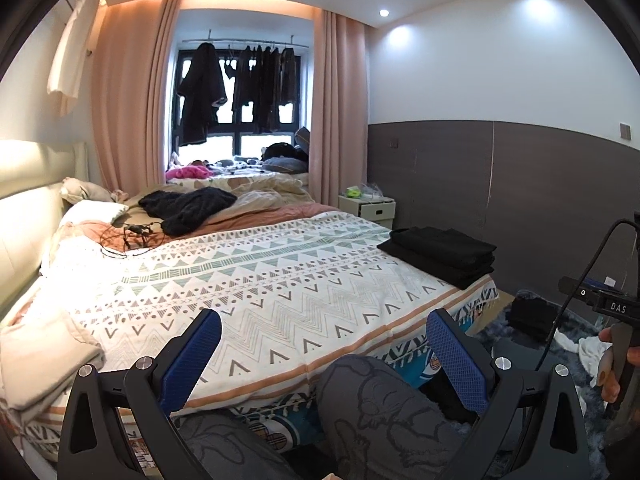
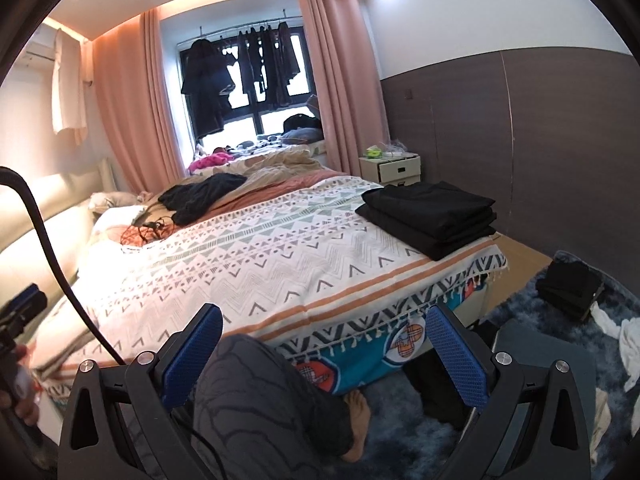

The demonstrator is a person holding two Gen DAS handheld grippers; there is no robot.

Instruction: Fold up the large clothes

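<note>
The left claw [image 1: 323, 346] and the right claw [image 2: 324, 344] are both hanging wide apart and gripping nothing, poised low at the near edge of the bed with the person's patterned grey trouser knees [image 1: 384, 400] showing between the blue ribbed pads [image 1: 456, 360]; this reads as a pause between garments, the tools being kept back so the work surface stays free. The white cotton bedspread with its grey and teal zigzag pattern [image 1: 260, 280] is lying flat across the bed, seemingly serving as the folding area. The stack of folded black garments [image 2: 430, 214] is sitting at the far right corner of the bed, probably set there to stay clear of the middle. It is looking neat: several flat layers with squared edges, matte and unwrinkled. A dark pile on the blue shaggy rug [image 2: 570, 288] and a crumpled black knit near the pillows [image 1: 188, 204] may be waiting their turn.
</note>
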